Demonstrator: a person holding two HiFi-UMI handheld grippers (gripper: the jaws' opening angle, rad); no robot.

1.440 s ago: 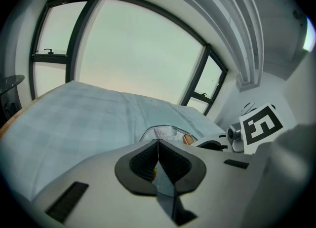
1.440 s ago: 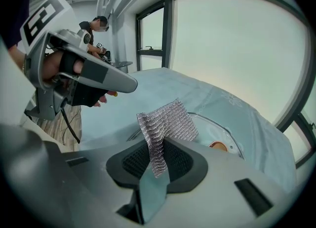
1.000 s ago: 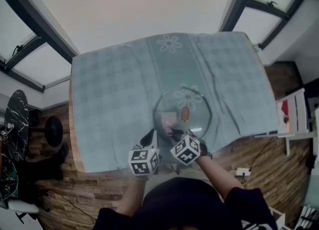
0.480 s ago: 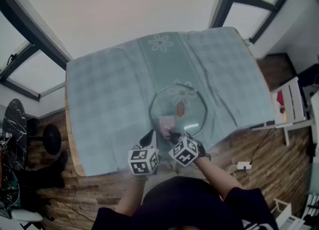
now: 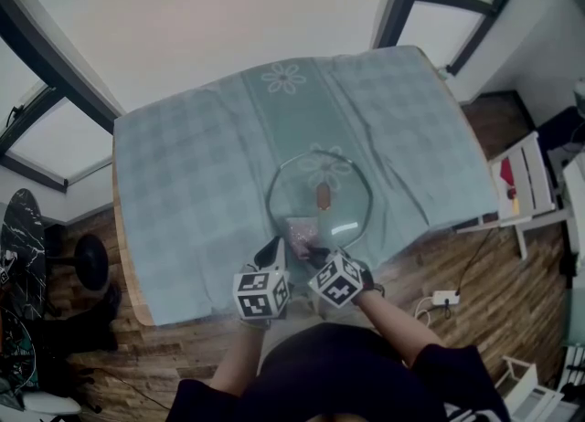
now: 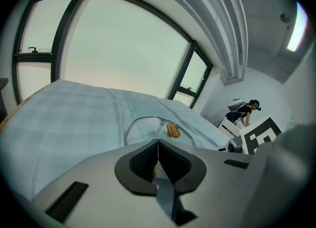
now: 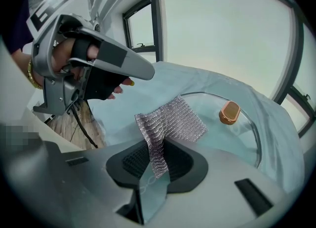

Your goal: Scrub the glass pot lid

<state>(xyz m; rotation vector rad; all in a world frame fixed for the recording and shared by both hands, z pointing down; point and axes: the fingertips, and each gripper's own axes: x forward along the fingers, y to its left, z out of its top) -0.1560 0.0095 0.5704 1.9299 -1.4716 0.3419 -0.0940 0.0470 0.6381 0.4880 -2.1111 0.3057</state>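
Note:
The glass pot lid [image 5: 302, 190] lies flat on the teal tablecloth, its copper knob [image 5: 323, 195] at the centre. My right gripper [image 5: 313, 251] is shut on a silvery mesh scrub cloth [image 5: 300, 231], which rests on the lid's near part. In the right gripper view the mesh scrub cloth [image 7: 170, 121] fans out from the right gripper [image 7: 158, 148] over the lid [image 7: 237, 138], short of the knob [image 7: 229, 112]. My left gripper [image 5: 271, 251] is shut and empty just left of the lid's near rim. In its own view the left gripper [image 6: 158, 145] points at the lid [image 6: 145, 129].
The tablecloth [image 5: 192, 183] covers the whole table; its near edge lies just under both grippers. A white chair [image 5: 535, 187] stands to the right and a black stool [image 5: 91, 260] to the left on the wood floor. A person [image 6: 242, 111] is far off.
My right gripper has slid the mesh cloth a little across the lid's near part. The left gripper has stayed put. The head view has shifted slightly.

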